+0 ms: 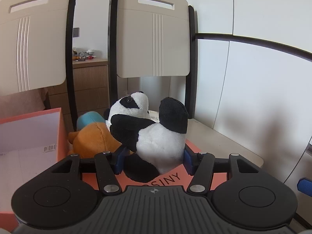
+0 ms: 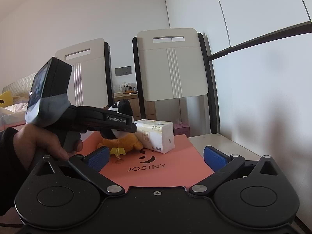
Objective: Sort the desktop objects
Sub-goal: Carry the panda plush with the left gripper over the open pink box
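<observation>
Gripping the panda plush point(image 1: 156, 136) w/ our left tool point(image 1: 154, 160), we're clamping its white belly between the blue pads point(image 1: 119, 160), w/ the plush over the salmon box lid point(image 1: 173, 177) on the table point(image 1: 224, 142) and leaning against the orange plush point(image 1: 93, 140). Our right tool point(image 2: 156, 159) is hanging released, jaws wide apart, nothing between them, low over the same lid. We're judging this as the pick step: the open salmon box point(image 1: 60, 132) just to the left looks like the likely drop spot. To do it well, we're keeping the squeeze on the body, not a limb, lifting straight up so the orange plush isn't dragged along, and keeping the right tool clear of the path. Readable text: "JOSINY" printed on the lid, "GenRobot.AI" on the left tool's side in the right wrist view. The tissue pack point(image 2: 156, 135) carries print too small to read.
</observation>
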`<state>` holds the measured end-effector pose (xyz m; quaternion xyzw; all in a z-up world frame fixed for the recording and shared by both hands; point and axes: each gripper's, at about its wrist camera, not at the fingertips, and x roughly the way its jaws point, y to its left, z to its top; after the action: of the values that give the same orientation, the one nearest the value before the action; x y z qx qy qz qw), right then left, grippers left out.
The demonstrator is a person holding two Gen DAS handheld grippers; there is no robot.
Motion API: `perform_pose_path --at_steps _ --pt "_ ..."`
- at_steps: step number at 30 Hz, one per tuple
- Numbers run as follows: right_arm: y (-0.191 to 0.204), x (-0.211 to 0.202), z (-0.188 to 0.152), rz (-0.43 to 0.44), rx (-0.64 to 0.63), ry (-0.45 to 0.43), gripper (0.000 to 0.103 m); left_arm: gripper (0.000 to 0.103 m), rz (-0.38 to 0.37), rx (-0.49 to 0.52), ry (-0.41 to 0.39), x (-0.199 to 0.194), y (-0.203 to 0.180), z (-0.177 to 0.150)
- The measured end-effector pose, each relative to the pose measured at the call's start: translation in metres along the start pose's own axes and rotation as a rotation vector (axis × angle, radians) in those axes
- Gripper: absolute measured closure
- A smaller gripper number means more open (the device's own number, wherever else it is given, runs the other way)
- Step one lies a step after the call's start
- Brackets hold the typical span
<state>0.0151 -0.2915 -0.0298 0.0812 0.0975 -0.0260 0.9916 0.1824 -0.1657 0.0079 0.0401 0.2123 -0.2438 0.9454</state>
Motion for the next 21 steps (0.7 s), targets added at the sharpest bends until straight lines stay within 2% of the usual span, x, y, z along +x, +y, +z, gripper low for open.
perform_pose_path --at_steps 10,18,21 --pt "0.016 0.011 0.002 0.031 -0.005 0.008 0.001 0.042 0.09 -0.025 -0.021 -0.018 0.038 0.009" --pt "0.033 0.028 -0.001 0.083 -0.014 0.038 0.001 0.041 0.222 -0.084 -0.051 -0.034 0.089 0.016" --pt "0.039 0.036 -0.002 0.101 -0.014 0.05 0.001 0.041 0.256 -0.069 -0.046 -0.036 0.102 0.016"
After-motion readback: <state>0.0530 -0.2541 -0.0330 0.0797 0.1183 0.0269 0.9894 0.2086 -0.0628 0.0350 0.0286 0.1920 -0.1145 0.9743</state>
